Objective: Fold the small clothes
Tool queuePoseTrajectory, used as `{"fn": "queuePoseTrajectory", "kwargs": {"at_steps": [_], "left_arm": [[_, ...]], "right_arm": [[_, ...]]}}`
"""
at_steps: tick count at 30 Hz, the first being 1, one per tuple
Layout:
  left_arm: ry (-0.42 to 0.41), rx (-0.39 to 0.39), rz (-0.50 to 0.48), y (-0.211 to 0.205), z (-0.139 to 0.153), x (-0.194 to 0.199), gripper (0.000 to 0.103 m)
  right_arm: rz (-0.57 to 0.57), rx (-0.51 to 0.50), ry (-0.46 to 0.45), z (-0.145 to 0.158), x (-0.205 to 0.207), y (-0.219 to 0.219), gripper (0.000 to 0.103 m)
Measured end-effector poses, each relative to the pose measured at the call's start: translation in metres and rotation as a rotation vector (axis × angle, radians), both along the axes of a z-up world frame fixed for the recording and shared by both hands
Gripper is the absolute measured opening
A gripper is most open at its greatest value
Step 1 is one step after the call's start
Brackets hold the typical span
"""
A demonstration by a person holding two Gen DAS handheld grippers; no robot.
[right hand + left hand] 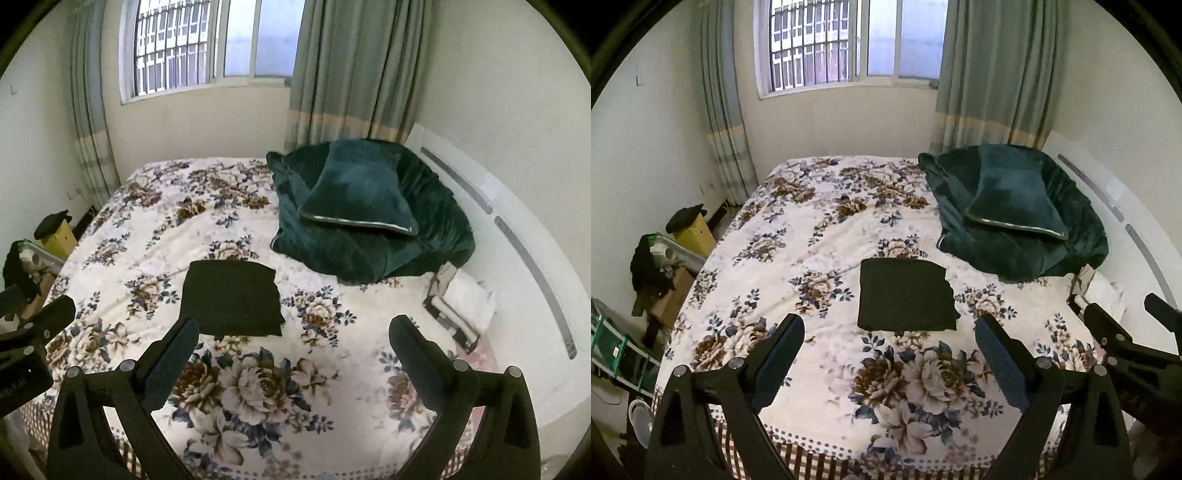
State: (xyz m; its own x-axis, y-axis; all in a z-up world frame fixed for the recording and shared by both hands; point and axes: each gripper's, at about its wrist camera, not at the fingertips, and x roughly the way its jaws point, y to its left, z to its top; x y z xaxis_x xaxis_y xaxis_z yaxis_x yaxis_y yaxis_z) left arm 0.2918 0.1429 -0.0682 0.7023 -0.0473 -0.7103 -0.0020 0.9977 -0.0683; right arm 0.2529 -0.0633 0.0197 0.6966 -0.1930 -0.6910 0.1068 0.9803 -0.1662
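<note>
A small dark green garment (907, 293) lies folded into a flat rectangle in the middle of the floral bedspread (820, 236). My left gripper (890, 328) hovers open just in front of the garment's near edge, holding nothing. In the right wrist view the same garment (231, 297) lies ahead and to the left of my right gripper (293, 330), which is open and empty above the bedspread (332, 369). The right gripper's body shows at the left wrist view's right edge.
A teal blanket (1027, 243) with a teal pillow (1015, 199) on it is heaped at the bed's far right. A white headboard (517, 229) runs along the right. Boxes and clutter (665, 266) stand left of the bed. A window and curtains lie beyond.
</note>
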Motion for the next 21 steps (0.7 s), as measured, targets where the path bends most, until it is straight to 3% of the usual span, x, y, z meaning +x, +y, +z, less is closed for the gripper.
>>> {"fn": "queuePoseTrajectory", "kwargs": {"at_steps": [8,11,21], "left_arm": [[-0.030,0.006,0.016,-0.003,0.023,-0.030,0.095],[-0.026,0.001,0.025,-0.003,0.025,-0.036,0.103],[-0.041,0.011,0.057,-0.003,0.029,-0.048,0.103]], "right_arm": [[0.004,-0.003,-0.047,0.048,-0.053,-0.005,0.103],[0.006,-0.010,-0.062,0.057,-0.065,-0.007,0.103],[0.022,0.000,-0.085,0.070,-0.081,-0.014,0.103]]}}
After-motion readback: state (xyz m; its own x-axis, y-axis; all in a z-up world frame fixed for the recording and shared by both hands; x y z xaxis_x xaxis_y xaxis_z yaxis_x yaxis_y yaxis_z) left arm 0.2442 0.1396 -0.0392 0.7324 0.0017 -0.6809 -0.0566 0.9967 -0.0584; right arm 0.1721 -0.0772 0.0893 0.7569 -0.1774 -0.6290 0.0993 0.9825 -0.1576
